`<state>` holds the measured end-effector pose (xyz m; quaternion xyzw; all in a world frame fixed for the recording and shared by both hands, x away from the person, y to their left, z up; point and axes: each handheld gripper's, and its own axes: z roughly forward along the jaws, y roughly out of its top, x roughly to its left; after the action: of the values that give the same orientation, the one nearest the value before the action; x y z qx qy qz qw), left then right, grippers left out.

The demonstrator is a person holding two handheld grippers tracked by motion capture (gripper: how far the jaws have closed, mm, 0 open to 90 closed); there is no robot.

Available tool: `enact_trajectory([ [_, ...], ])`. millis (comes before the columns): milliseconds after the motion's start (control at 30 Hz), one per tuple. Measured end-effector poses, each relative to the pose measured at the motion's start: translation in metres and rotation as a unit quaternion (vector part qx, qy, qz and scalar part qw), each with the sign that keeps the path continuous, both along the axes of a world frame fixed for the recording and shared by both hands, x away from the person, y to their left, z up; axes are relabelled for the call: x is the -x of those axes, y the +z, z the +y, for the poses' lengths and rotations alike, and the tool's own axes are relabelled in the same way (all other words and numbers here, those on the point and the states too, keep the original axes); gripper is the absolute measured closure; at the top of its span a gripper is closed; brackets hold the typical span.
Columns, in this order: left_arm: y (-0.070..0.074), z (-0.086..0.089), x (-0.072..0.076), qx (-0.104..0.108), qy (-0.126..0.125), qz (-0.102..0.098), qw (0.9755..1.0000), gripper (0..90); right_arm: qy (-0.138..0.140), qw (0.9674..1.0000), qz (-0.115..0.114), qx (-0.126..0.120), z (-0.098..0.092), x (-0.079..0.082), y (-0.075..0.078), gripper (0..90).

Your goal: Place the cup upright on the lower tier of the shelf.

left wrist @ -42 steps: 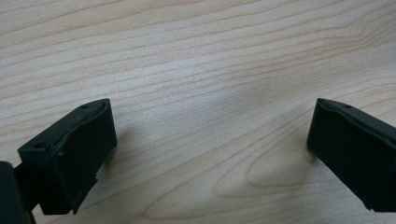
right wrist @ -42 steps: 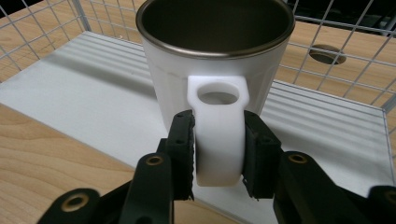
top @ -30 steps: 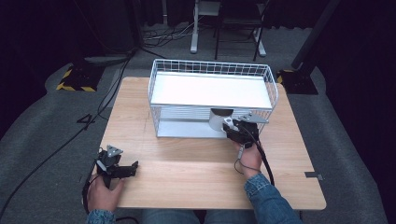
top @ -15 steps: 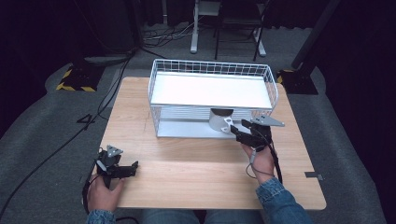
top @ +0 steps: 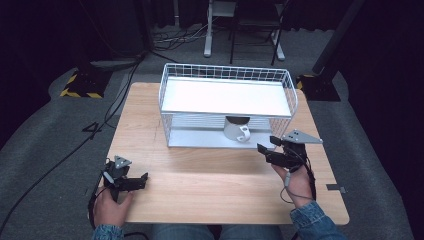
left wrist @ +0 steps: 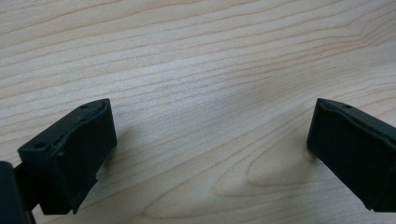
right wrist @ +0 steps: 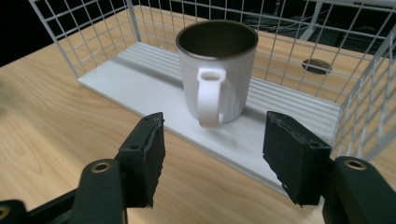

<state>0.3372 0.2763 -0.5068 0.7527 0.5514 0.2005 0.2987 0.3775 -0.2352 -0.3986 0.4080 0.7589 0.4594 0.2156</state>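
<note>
— Looking at the right claw [right wrist: 212,154]: is it gripping anything?

— No, its jaws are spread wide and empty, just in front of the white mug [right wrist: 216,74], not touching it.

— Where is the mug?

— Upright on the lower shelf of the white wire rack [top: 175,87], near its front edge, mouth up, handle facing the right claw.

— And the left claw [left wrist: 210,149]?

— Well apart from the rack, jaws wide over bare bench [top: 210,185], holding nothing.

wooden table [top: 210,190] | grey carpet [top: 45,130] | floor cables [top: 120,95] | chair legs [top: 240,30]
</note>
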Motion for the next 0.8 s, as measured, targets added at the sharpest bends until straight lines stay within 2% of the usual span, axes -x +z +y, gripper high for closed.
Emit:
enact_trajectory([
  [133, 0.0, 0.0, 0.0, 0.001, 0.002, -0.001, 1.0, 1.7, 0.003, 0.9998, 0.018, 0.007, -0.011, 0.007, -0.001, 37.5],
  [167, 0.0, 0.0, 0.0, 0.001, 0.002, -0.001, 1.0, 1.7, -0.001, 0.9996, 0.024, 0.015, -0.018, 0.011, -0.003, 36.9],
  [367, 0.0, 0.0, 0.0, 0.001, 0.002, -0.001, 1.0, 1.7, -0.008, 0.9991, 0.031, 0.029, -0.031, 0.017, -0.008, 35.4],
  [800, 0.0, 0.0, 0.0, 0.001, 0.002, -0.001, 1.0, 1.7, -0.032, 0.9968, 0.058, 0.046, -0.064, 0.026, -0.035, 32.6],
])
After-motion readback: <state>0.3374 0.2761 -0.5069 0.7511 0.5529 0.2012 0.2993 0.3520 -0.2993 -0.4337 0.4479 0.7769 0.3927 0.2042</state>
